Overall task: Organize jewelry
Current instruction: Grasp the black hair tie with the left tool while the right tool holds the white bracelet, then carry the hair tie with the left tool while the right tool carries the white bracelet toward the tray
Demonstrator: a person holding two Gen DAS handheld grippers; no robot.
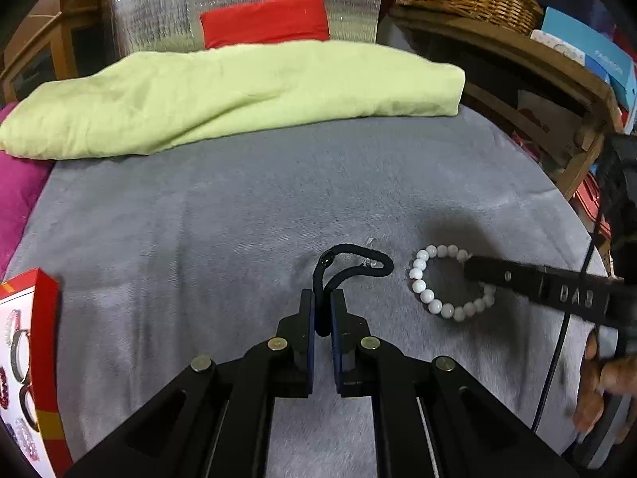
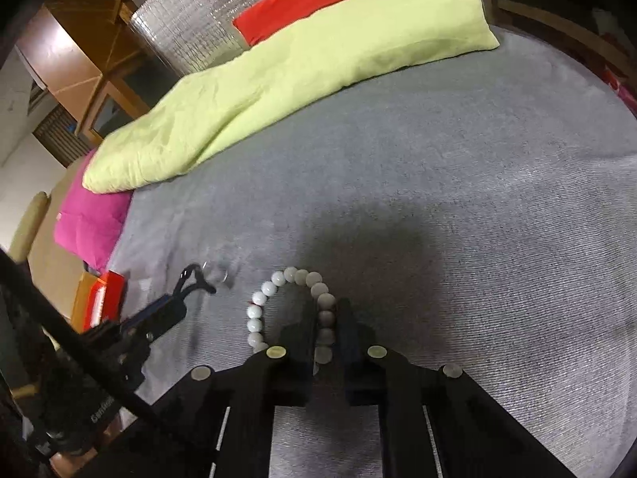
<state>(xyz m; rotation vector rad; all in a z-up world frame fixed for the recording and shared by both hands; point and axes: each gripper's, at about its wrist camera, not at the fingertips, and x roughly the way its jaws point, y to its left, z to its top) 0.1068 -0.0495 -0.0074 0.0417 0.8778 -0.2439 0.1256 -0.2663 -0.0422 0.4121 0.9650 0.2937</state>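
Observation:
My left gripper (image 1: 322, 298) is shut on a black cord bracelet (image 1: 350, 261) that loops ahead of its fingers over the grey blanket (image 1: 239, 219); it also shows in the right wrist view (image 2: 195, 279). My right gripper (image 2: 326, 310) is shut on a white bead bracelet (image 2: 262, 302), with beads pinched between its fingers. In the left wrist view the white bead bracelet (image 1: 422, 290) lies at the right with the right gripper (image 1: 471, 269) on its far side.
A red jewelry box (image 1: 24, 358) with several bracelets sits at the left edge; it also shows in the right wrist view (image 2: 103, 294). A light green folded blanket (image 1: 223, 95), a red pillow (image 1: 266, 20) and a magenta cushion (image 2: 91, 223) lie beyond. A wooden shelf (image 1: 517, 59) stands at right.

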